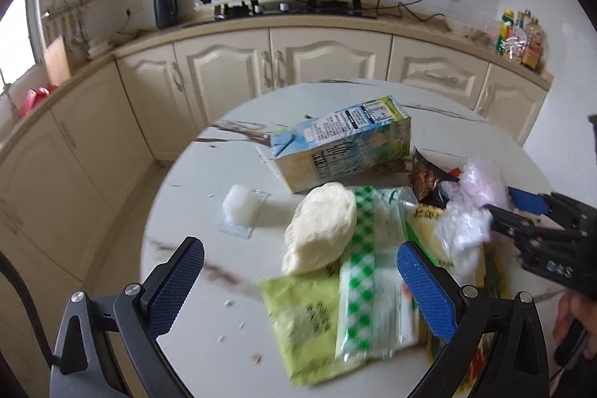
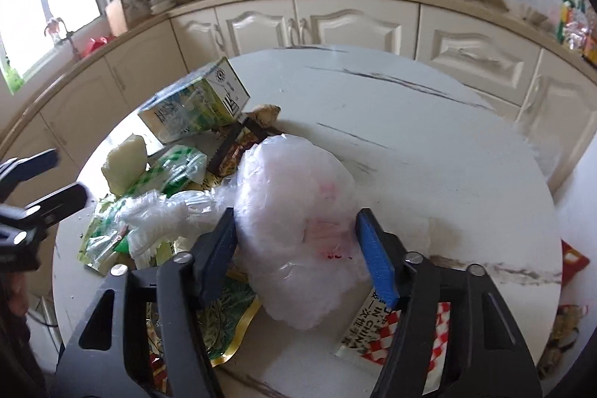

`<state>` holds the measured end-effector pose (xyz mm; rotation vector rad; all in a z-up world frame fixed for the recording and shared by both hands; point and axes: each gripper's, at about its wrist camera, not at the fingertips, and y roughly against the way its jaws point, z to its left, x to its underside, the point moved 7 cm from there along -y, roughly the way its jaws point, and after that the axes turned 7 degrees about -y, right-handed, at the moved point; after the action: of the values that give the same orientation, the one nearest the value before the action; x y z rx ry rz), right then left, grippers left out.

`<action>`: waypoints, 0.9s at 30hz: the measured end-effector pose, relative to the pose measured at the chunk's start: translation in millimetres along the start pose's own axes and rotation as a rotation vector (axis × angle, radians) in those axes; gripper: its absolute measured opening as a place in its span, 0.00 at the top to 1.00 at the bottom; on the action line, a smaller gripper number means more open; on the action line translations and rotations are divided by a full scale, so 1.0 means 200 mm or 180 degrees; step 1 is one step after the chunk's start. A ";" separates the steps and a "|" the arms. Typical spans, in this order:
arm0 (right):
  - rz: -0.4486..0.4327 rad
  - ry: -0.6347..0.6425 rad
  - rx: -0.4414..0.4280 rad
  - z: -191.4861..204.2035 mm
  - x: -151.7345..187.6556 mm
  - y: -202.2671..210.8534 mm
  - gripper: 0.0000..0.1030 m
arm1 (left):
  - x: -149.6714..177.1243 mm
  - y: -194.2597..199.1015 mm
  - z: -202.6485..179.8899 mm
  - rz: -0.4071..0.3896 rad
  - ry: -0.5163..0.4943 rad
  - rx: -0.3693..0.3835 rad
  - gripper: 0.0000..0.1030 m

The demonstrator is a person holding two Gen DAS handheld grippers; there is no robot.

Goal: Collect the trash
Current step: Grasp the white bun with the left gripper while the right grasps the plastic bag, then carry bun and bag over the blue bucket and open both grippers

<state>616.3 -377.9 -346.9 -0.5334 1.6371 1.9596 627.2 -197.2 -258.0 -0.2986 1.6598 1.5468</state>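
Right wrist view: right tool [image 2: 294, 245] straddles the plastic bag [image 2: 294, 196] (grip unclear); left tool [image 1: 298, 282] gapes wide, empty.

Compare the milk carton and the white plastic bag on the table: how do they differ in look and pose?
The milk carton is a stiff printed box, blue and green, lying on its side; the white plastic bag is soft, crumpled, translucent, with faint red print. The carton lies clear of both grippers; the bag sits between the fingers of the right gripper. Both rest on the round table among other wrappers.
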 end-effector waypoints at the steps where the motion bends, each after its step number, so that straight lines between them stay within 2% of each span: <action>1: -0.0012 -0.0006 -0.0017 0.00 0.00 0.00 0.45 | -0.02 -0.04 0.01 0.0015 0.0006 -0.0028 0.01; 4: -0.0111 -0.0021 -0.0041 -0.02 -0.01 0.04 0.51 | -0.07 -0.18 0.04 0.0081 0.0053 -0.0086 0.03; 7: -0.0203 -0.0061 -0.0082 -0.02 -0.03 0.09 0.58 | -0.10 -0.29 0.05 0.0179 0.0163 0.0017 0.16; 9: -0.0277 -0.0063 -0.0098 -0.03 -0.04 0.13 0.67 | -0.09 -0.32 0.03 0.0230 0.0241 0.0161 0.25; 12: -0.0359 -0.0051 -0.0090 -0.02 -0.07 0.17 0.68 | -0.10 -0.35 0.04 0.0193 0.0277 0.0265 0.35; 13: -0.0370 -0.0049 -0.0086 -0.02 -0.07 0.18 0.68 | -0.11 -0.37 0.04 0.0167 0.0278 0.0331 0.46; 14: -0.0368 -0.0052 -0.0074 -0.03 -0.07 0.18 0.69 | -0.12 -0.37 0.04 0.0137 0.0290 0.0457 0.62; 19: -0.0404 -0.0052 -0.0053 -0.01 -0.05 0.22 0.70 | -0.13 -0.38 0.09 0.0103 0.0289 0.0495 0.65; 24: -0.0554 0.0055 0.0123 0.03 -0.07 0.31 0.70 | -0.07 -0.20 0.13 -0.0116 0.0367 0.0576 0.66; 27: -0.0614 0.0106 0.0168 0.08 -0.09 0.37 0.70 | -0.04 -0.02 0.13 -0.0272 0.0334 0.0596 0.66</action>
<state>584.3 -373.9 -276.0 -0.6802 1.5895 1.7717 645.1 -178.1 -252.6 -0.3513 1.8348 1.3216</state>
